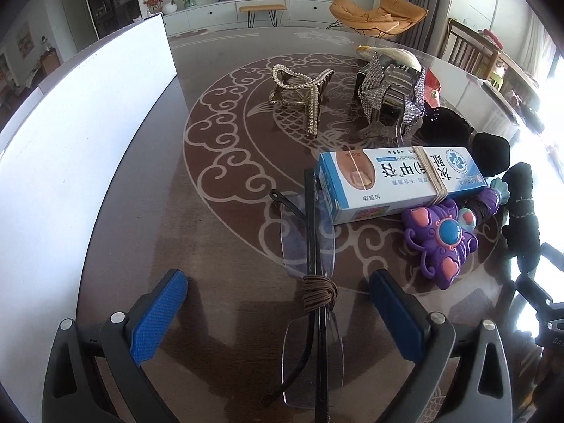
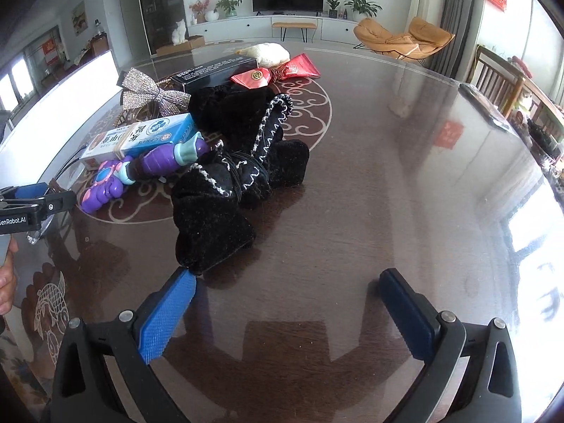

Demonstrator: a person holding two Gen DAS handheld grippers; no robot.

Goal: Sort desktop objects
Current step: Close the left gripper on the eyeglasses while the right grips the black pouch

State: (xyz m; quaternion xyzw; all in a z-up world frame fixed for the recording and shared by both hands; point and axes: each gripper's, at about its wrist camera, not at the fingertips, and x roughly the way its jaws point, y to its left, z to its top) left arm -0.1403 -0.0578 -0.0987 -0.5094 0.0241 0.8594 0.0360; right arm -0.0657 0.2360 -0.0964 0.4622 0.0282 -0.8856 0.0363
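Folded rimless glasses [image 1: 310, 243] with a brown hair tie [image 1: 317, 292] wound round them lie on the dark patterned table [image 1: 225, 232]. My left gripper [image 1: 278, 282] is open and straddles them, with a blue pad on either side and neither touching. A black velvet bow [image 2: 229, 176] with white stitching lies ahead of my right gripper [image 2: 287, 282], which is open. Its left fingertip [image 2: 185, 280] is against the bow's near end. A blue-and-white ointment box [image 1: 398, 183] rests across a purple toy [image 1: 440, 239].
A pearl hair claw [image 1: 299, 88] and a rhinestone clip [image 1: 391, 91] sit farther back. A white board [image 1: 88, 141] borders the table's left side. A black box [image 2: 218, 70], a red packet [image 2: 275, 72] and a white plush [image 2: 268, 53] lie at the far side. A hand [image 2: 7, 275] shows at left.
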